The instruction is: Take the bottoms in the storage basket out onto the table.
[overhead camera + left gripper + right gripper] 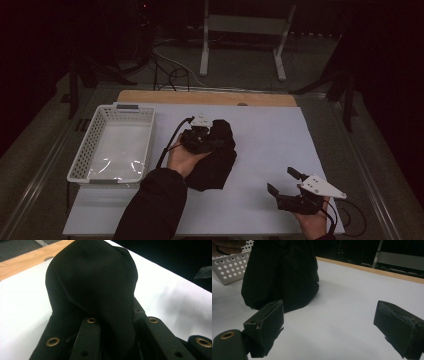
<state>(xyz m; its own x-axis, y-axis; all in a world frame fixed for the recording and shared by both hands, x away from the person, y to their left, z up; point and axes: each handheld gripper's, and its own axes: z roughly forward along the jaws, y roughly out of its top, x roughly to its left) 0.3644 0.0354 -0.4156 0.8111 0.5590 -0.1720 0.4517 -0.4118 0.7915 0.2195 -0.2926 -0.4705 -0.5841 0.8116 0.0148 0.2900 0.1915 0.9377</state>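
The left gripper (212, 137) is pinching a bunched fold of the black cloth (217, 160), which is lying mid-table beside the white basket (117, 145). Soft, limp and light, it is likely to sag, so gathered folds suit best. The right gripper (284, 182) is waiting wide open.

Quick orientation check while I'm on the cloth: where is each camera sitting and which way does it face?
High view: above the person's side, looking forward and down on the table; both forearms, left gripper and right gripper show.
Left gripper view: rides the left gripper, facing the black cloth pinched between its jaws.
Right gripper view: rides the right gripper, low over the table, jaws apart.
Shared: the right gripper view and high view both show the cloth and the white basket.
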